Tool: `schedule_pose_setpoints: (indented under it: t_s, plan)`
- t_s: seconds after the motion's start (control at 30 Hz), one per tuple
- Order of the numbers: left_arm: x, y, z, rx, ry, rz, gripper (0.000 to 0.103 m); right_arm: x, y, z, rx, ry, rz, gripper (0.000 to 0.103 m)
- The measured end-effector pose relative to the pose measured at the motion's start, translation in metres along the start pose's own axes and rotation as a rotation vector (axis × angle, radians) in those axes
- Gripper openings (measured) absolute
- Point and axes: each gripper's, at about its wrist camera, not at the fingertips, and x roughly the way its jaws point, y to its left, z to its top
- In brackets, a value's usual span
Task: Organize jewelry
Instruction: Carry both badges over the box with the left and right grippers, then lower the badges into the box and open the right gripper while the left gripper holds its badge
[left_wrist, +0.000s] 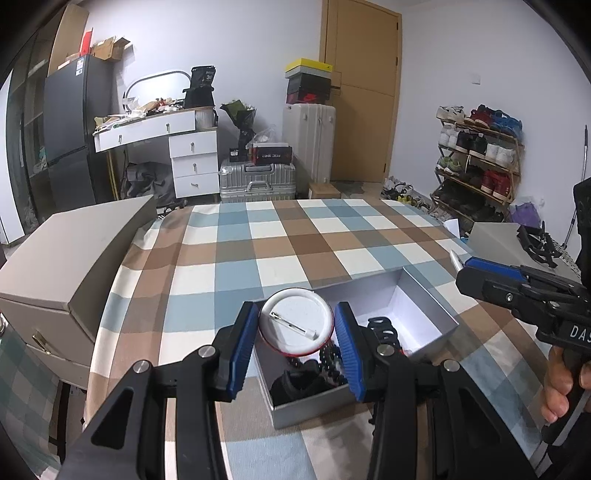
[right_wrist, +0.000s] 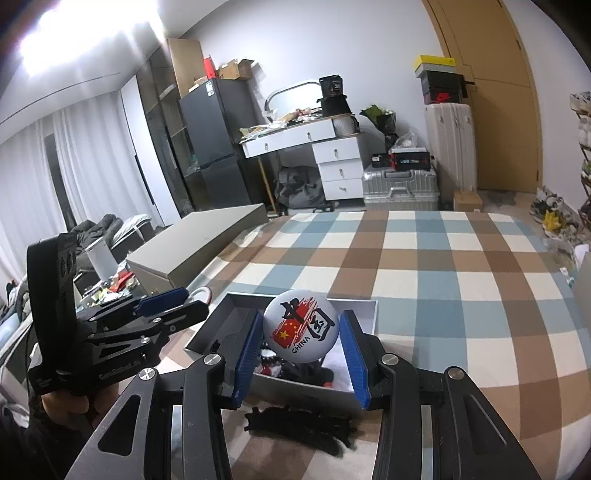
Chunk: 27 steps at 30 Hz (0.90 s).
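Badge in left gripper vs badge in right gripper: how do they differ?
The left badge shows its plain white back with a metal pin and a red rim; the right badge shows its printed face, a red flag, black script and "CHINA". Both are round, each clamped between blue pads over the open box.

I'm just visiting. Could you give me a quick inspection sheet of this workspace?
Surface: checked cloth covering the table.
Job's things: open grey box holding dark beads and other black pieces; two round badges.
Clutter: black item lying on the cloth in front of the box.
Grippers: left gripper clamps a pin-back badge above the box; right gripper clamps a CHINA badge.
Cables: nothing seen.
Surroundings: suitcases, shoe rack, grey cabinet.
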Motion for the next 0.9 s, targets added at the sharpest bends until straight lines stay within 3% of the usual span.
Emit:
schedule_pose_setpoints:
  t_s: [0.5,0.9]
  plan:
    - [0.019,-0.011,-0.001,0.038,0.010,0.041,0.037,0.014,-0.004,-0.001,0.048,0.023,0.033,0.042]
    - [0.027,-0.008,-0.004,0.006,0.039,0.037,0.037,0.025,-0.020,-0.010,0.098,0.062,0.026,0.042]
